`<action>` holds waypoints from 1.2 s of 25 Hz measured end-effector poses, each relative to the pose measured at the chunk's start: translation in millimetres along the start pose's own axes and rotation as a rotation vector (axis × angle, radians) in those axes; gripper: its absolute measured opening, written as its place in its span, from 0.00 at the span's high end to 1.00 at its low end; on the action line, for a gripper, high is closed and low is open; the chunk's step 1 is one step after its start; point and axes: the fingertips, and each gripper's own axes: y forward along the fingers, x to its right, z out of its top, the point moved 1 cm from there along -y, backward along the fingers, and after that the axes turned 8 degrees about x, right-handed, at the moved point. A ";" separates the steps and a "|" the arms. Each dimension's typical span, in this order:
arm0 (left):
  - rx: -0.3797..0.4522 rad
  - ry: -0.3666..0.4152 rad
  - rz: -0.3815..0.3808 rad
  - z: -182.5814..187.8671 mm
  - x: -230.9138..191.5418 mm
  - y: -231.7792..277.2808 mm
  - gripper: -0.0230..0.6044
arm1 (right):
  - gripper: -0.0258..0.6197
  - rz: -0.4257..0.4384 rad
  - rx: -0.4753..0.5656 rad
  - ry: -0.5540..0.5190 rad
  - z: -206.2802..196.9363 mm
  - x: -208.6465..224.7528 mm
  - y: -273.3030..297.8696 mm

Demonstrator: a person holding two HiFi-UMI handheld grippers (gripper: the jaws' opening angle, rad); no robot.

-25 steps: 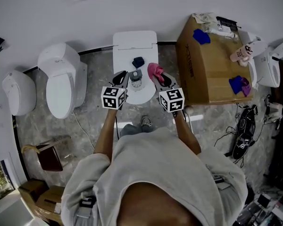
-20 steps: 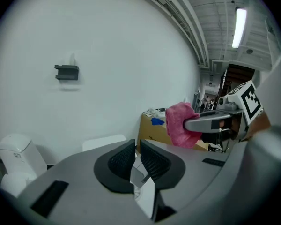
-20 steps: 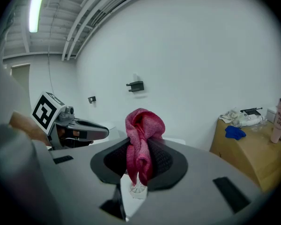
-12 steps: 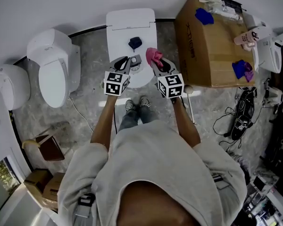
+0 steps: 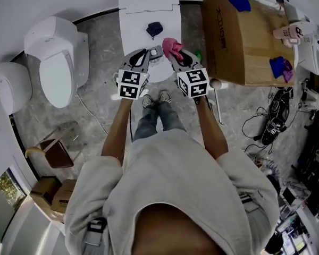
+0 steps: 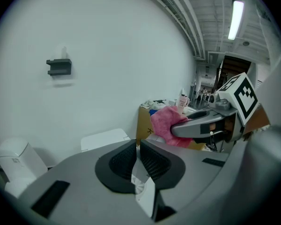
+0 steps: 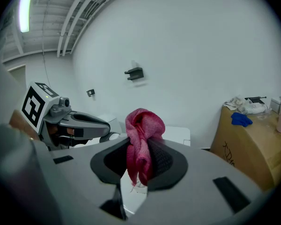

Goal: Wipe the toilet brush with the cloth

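Right gripper's (image 5: 176, 56) cloth (image 5: 173, 47) now nearer left gripper's (image 5: 142, 57) brush (image 5: 155, 52)

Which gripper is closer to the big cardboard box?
Right. The right gripper, shut on the pink cloth, is a short gap from the cardboard box; the left gripper is farther off, on the right one's other side.

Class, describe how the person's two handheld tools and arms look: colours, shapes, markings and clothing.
The left tool and the right tool look alike. Each has a smooth grey body that narrows to two jaws lined with black ribbed pads. Each also carries a white cube printed with black square markers. No cables show. The person wears a light grey top whose sleeves leave the forearms bare.
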 end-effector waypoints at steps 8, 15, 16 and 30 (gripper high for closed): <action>0.004 0.002 -0.009 -0.1 -1.8 -1.1 0.93 | 0.81 0.046 -0.051 0.019 -23.3 -9.9 8.8; 0.004 -0.001 -0.011 0.7 -3.4 -3.2 0.93 | 0.81 0.069 -0.121 0.035 -50.9 -11.8 23.8; 0.003 0.001 -0.013 1.0 -3.9 -2.8 0.93 | 0.81 0.071 -0.131 0.037 -54.6 -11.1 26.1; 0.009 -0.010 -0.010 2.2 -2.9 -3.0 0.93 | 0.81 0.107 -0.295 0.083 -120.0 -11.2 53.1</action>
